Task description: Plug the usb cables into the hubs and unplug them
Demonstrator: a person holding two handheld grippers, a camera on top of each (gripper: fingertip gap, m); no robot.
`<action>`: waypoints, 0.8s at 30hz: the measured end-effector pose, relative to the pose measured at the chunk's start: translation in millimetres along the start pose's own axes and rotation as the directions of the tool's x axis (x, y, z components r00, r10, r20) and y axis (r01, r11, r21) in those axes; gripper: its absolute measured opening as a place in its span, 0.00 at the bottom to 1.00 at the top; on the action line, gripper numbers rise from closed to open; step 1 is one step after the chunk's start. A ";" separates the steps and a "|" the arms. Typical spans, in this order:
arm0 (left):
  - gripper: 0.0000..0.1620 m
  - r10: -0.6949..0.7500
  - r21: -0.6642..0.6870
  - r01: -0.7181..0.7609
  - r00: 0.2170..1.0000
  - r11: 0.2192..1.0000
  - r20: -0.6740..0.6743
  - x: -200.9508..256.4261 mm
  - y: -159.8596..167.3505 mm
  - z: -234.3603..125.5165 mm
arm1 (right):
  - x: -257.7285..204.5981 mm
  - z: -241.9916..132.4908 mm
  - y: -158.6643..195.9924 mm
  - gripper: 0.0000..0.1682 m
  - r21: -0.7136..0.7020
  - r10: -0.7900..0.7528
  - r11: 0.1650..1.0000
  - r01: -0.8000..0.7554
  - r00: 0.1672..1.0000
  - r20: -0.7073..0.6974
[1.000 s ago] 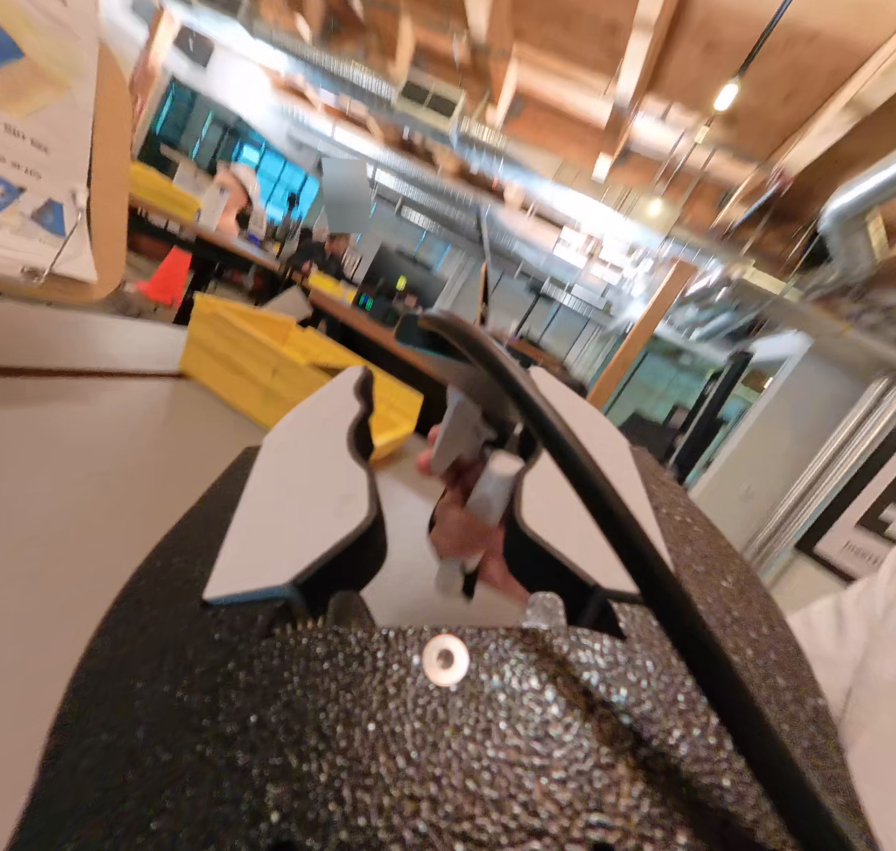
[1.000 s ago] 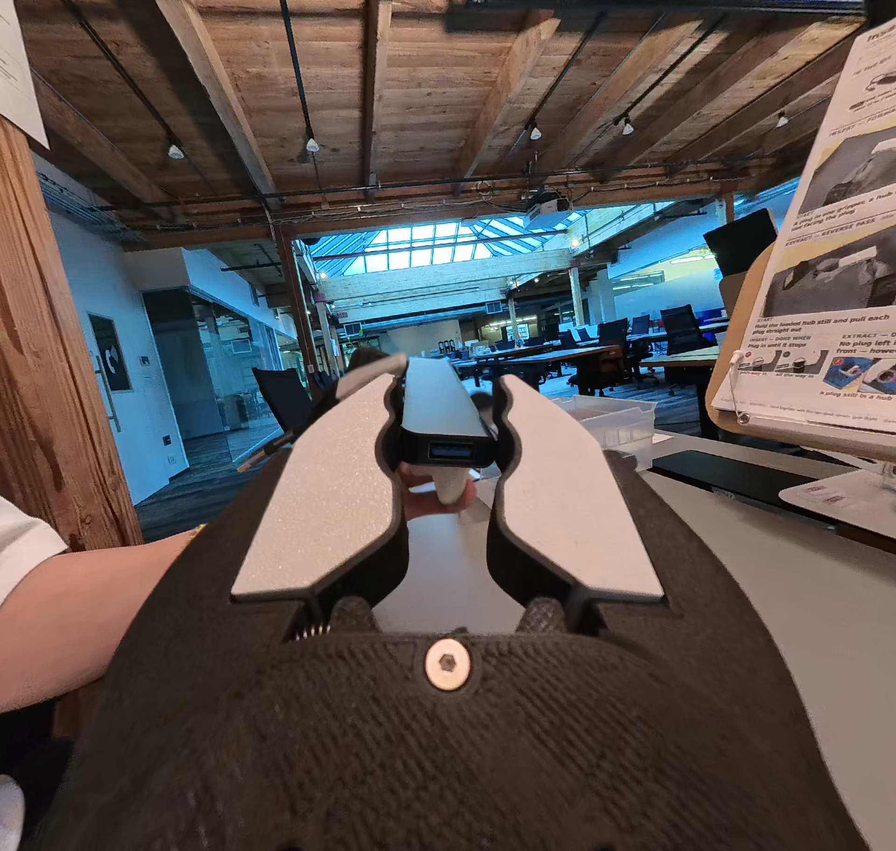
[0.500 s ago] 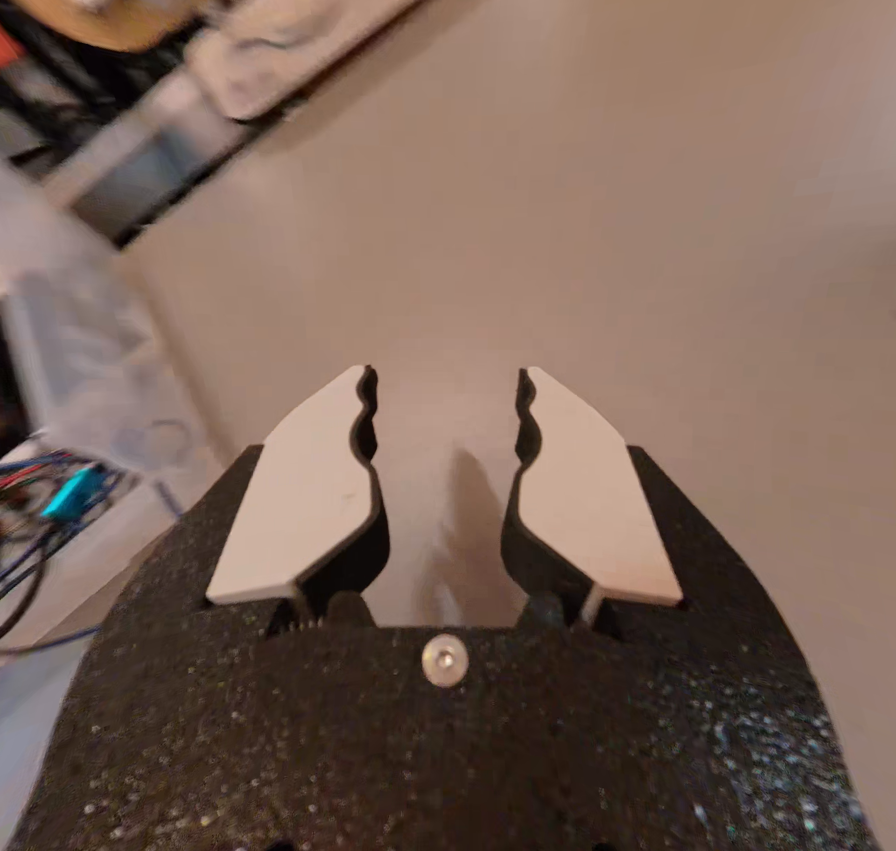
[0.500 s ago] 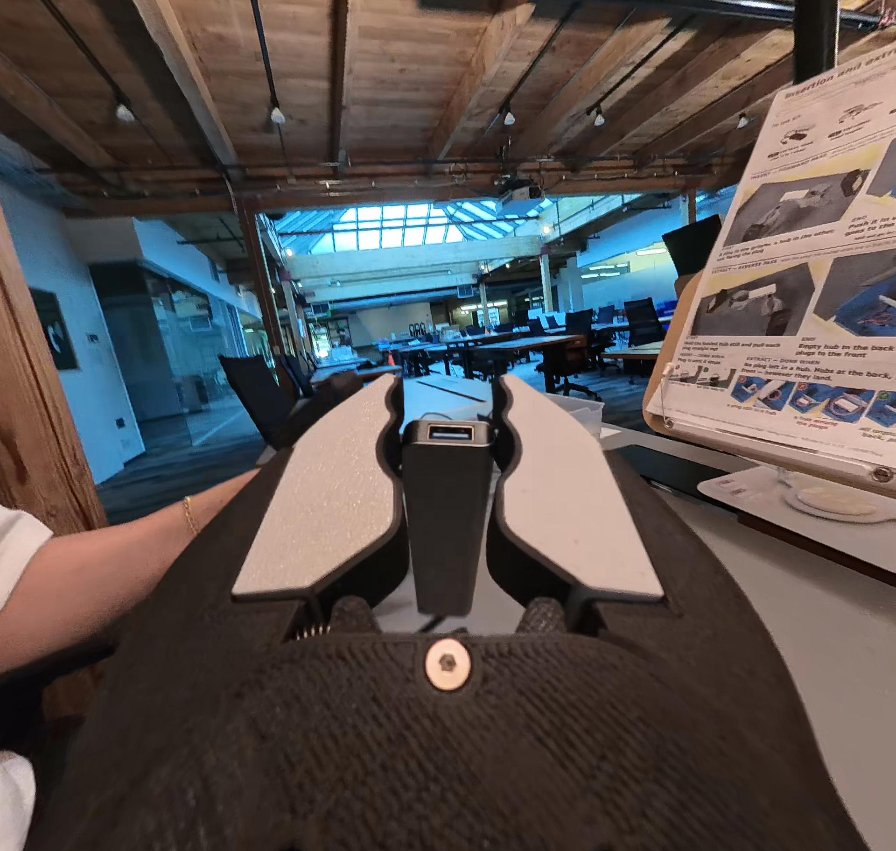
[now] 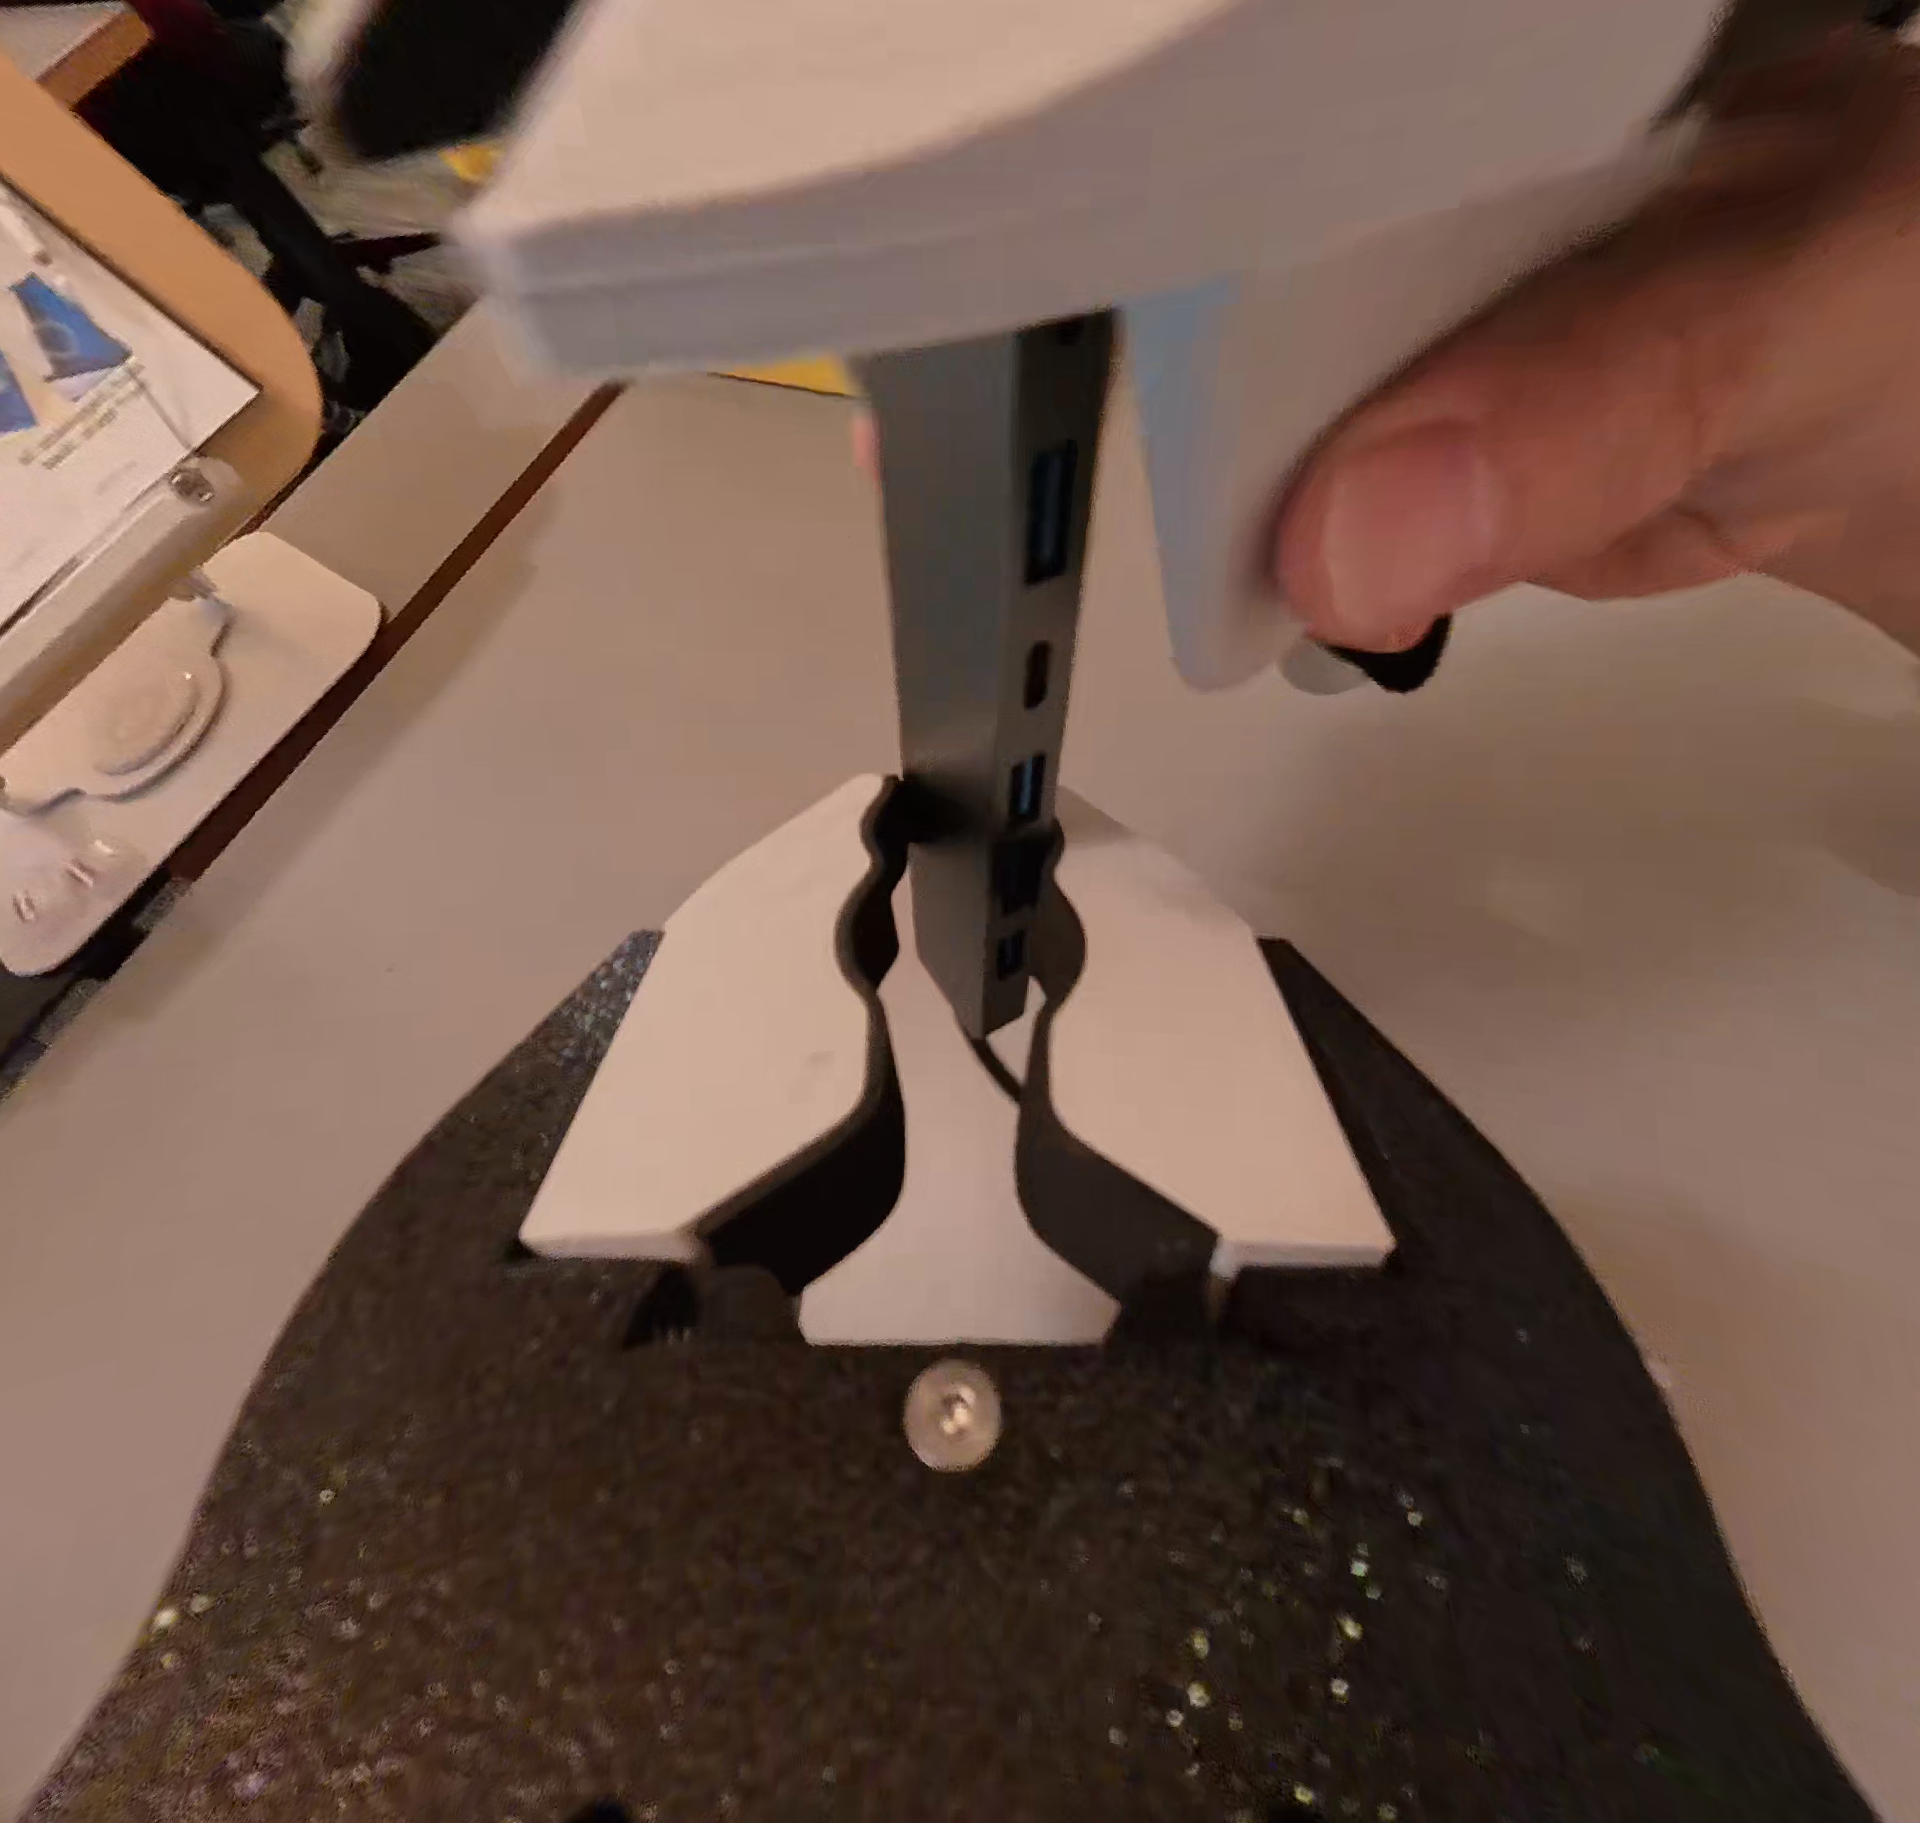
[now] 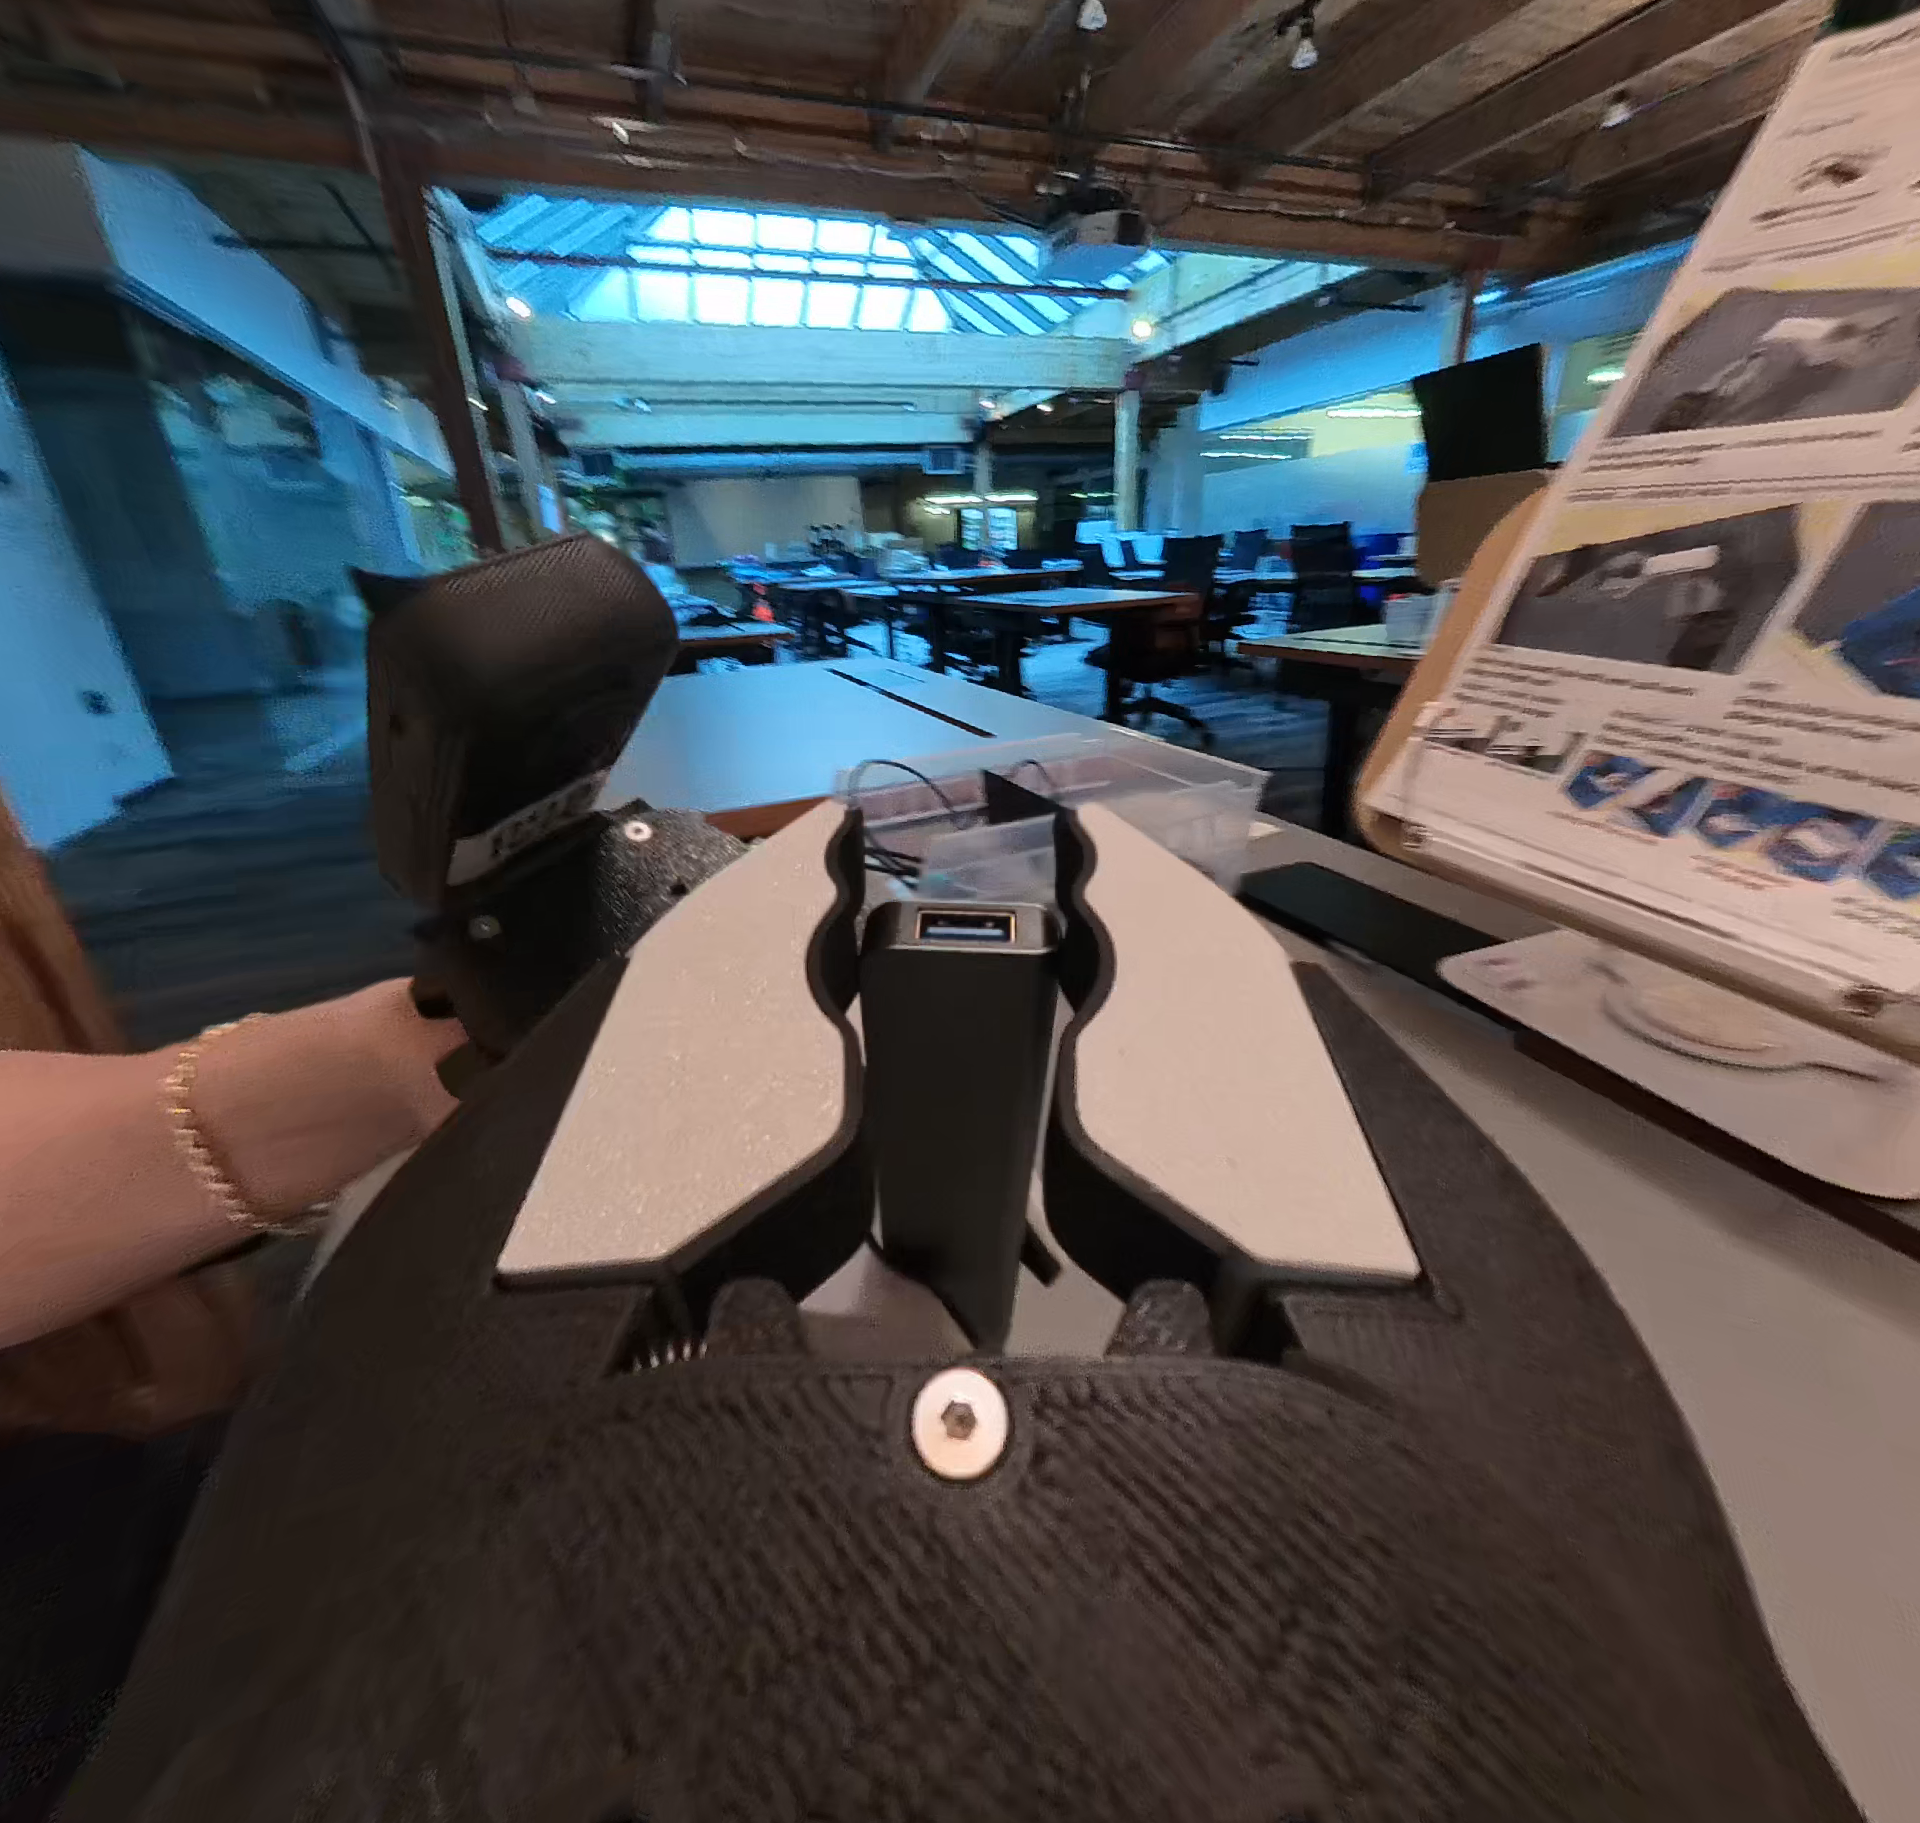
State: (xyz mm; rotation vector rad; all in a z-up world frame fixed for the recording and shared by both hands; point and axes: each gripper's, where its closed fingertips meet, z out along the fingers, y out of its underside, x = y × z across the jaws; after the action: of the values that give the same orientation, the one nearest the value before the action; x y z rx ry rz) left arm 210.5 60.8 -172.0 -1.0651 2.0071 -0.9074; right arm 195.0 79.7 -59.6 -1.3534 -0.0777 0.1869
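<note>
A dark grey USB hub (image 6: pixel 961 1077) stands between the fingers of my right gripper (image 6: pixel 956 838), which is shut on it. An empty port at its end faces forward. In the left wrist view the hub (image 5: pixel 956 630) hangs below the right gripper's white shell (image 5: pixel 935 111), with several empty ports down its side. My left gripper (image 5: pixel 971 823) has closed its fingers on the hub's lower end. A thin black cable (image 5: pixel 997 1067) leaves the hub's bottom. No USB plug shows in either view. A hand (image 5: pixel 1558 443) holds the right gripper's trigger.
An instruction board on a white stand is at the table's edge (image 6: pixel 1714 578), also in the left wrist view (image 5: pixel 114 402). A clear bin with cables (image 6: pixel 1143 786) and a flat black slab (image 6: pixel 1351 911) lie behind the hub. Grey table (image 5: pixel 1558 942). One gripper's finger ends stand about 11 cm off the other's.
My left gripper was open over the bare table. It has swung to the hub, and its jaws have narrowed onto the hub's lower end. My right gripper has tilted, still gripping the hub.
</note>
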 end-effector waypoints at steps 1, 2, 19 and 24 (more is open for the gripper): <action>0.11 -0.038 0.030 0.038 0.999 0.999 0.010 -4.4 -2.8 0.5 | 5.0 -3.0 -1.1 0.22 -0.002 -0.019 1.000 0.019 0.999 -0.031; 0.07 -0.093 0.089 0.092 0.996 0.992 0.011 -9.8 -8.3 -1.3 | 10.4 -7.7 -5.2 0.22 0.015 -0.015 1.000 0.016 0.999 -0.053; 0.06 -0.761 0.358 0.927 0.308 0.107 -0.571 -72.9 -36.0 -36.7 | 15.7 4.4 51.4 0.30 -0.150 -0.235 0.962 0.227 0.971 -0.039; 0.06 -0.755 0.307 0.950 0.248 0.066 -0.607 -66.4 -36.0 -39.6 | 19.0 -2.8 63.7 0.32 -0.215 -0.339 0.919 0.331 0.941 -0.001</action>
State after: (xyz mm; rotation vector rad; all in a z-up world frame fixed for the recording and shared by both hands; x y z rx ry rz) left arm 221.4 113.6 -105.9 -1.7776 0.7274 -2.3293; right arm 208.5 93.4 -123.2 -1.5331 -0.3028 -0.1421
